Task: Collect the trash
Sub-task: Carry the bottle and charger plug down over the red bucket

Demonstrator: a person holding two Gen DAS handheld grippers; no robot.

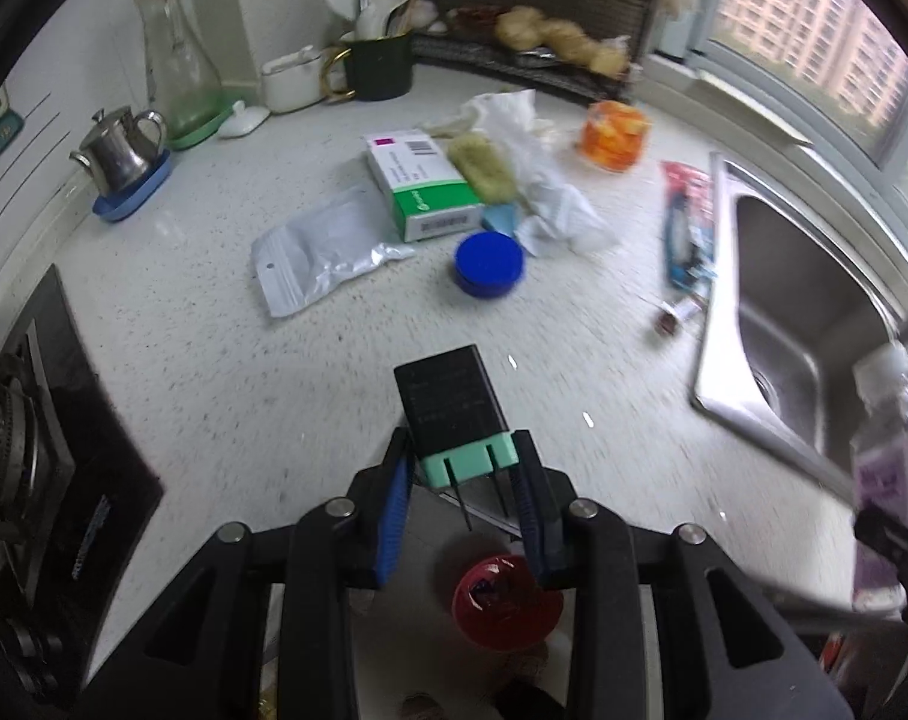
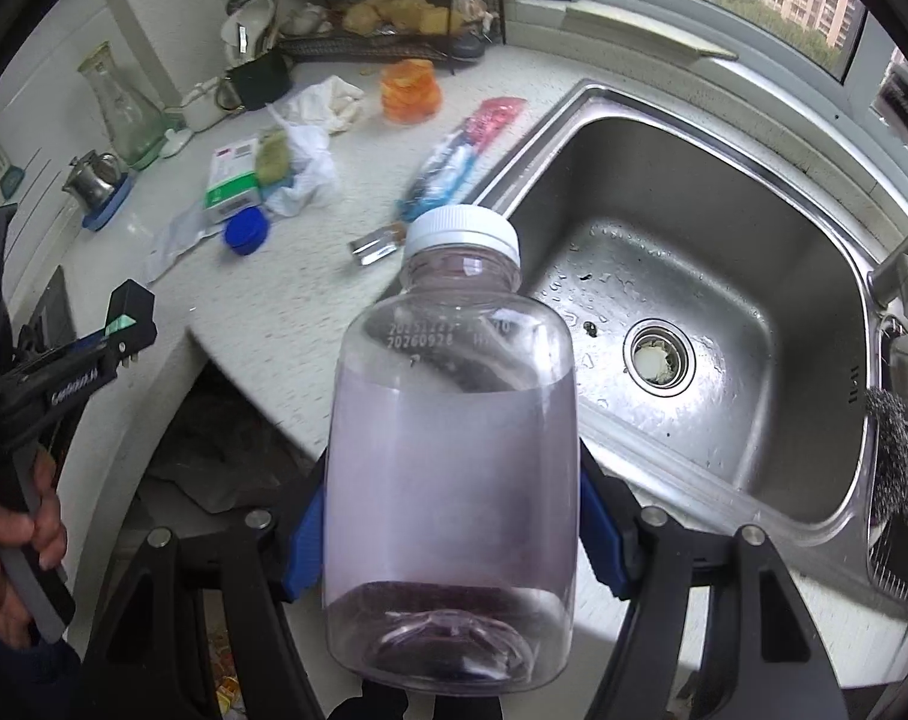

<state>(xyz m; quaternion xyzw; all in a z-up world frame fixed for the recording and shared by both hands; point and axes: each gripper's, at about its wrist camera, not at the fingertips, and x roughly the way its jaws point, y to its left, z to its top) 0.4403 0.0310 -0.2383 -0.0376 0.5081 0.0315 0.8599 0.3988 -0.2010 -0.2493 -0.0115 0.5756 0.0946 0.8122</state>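
Note:
My left gripper [image 1: 463, 468] is shut on a black plug adapter with a mint green end [image 1: 454, 414], held above the counter's front edge; it also shows in the right wrist view [image 2: 126, 318]. My right gripper [image 2: 454, 516] is shut on a clear plastic bottle with a white cap [image 2: 454, 420], holding a little purplish liquid, held over the counter edge beside the sink [image 2: 724, 276]. On the counter lie a blue lid [image 1: 488, 264], a green and white box [image 1: 423, 183], a clear zip bag [image 1: 315, 252], crumpled tissue [image 1: 544, 180], an orange wrapper [image 1: 613, 135] and a red-blue wrapper [image 1: 685, 222].
A red-lined bin [image 1: 505, 600] sits on the floor below the left gripper. A stove [image 1: 45, 450] is at left. A steel teapot [image 1: 120, 150], glass carafe [image 1: 177, 72], dark mug with utensils [image 1: 375, 66] and a wire rack [image 1: 532, 42] line the back.

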